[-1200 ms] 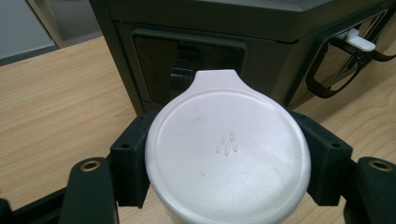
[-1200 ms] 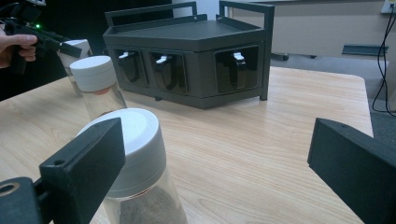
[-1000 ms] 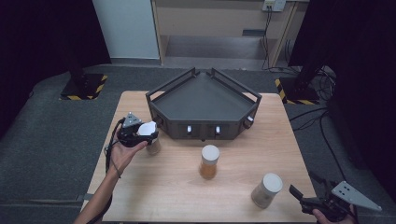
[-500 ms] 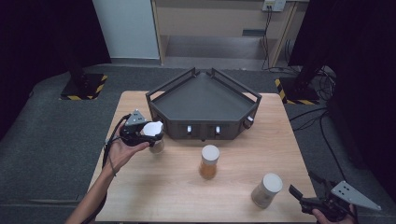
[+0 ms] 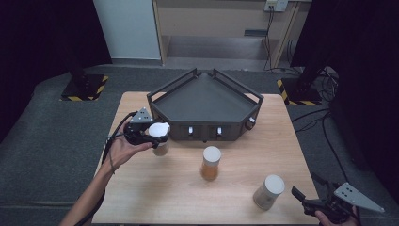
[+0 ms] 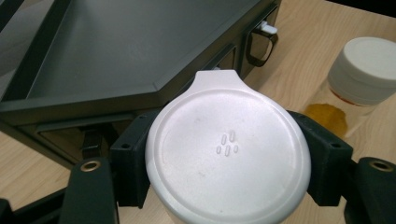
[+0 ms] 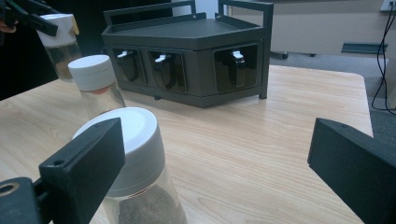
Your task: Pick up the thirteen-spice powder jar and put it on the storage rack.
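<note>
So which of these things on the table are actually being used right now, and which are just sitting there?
In use:
- left tool, shut on the white-lidded jar, held above the table
- dark rack beside it, likely where the jar goes

Just sitting:
- orange-filled jar, mid-table
- dark-filled jar, near the right tool, whose jaws stand open
- wooden table

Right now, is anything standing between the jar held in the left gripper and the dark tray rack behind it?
Nothing visible does. The left gripper holds the white-lidded jar just in front of the rack; the rack's top shelf looks bare. The orange-filled jar and the third jar stand nearer the person, off that path.
</note>
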`<state>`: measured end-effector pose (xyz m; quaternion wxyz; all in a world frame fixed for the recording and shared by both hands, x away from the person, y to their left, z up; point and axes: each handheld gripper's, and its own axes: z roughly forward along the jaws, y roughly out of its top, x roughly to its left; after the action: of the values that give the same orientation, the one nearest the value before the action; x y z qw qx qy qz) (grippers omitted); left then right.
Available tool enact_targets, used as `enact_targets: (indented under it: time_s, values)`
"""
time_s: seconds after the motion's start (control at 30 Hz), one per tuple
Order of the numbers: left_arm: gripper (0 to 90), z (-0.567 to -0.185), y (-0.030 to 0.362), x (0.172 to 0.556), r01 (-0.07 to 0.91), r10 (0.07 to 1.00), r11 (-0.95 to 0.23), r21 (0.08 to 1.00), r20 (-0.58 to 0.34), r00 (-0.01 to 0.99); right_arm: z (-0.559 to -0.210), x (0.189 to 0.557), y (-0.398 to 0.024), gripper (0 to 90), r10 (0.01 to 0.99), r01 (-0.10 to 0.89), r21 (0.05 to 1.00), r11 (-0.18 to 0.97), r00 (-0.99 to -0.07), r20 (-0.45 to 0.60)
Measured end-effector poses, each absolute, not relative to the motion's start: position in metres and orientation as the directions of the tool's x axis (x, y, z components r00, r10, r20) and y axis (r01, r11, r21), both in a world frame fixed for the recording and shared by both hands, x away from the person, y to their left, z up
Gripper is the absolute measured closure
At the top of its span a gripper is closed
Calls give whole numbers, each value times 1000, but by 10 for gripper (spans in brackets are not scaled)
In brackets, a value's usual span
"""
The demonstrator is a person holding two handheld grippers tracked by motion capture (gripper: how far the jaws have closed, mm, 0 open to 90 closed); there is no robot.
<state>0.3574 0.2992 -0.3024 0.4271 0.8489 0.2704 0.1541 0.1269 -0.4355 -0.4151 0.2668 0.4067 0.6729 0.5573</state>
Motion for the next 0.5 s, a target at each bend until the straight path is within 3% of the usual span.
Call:
enact_targets:
  time_s: [0.5]
  values:
    - [306, -278, 289, 368, 296, 547, -503, 812, 34, 837, -415, 127, -436, 46, 845, 250, 967, 48, -527, 94]
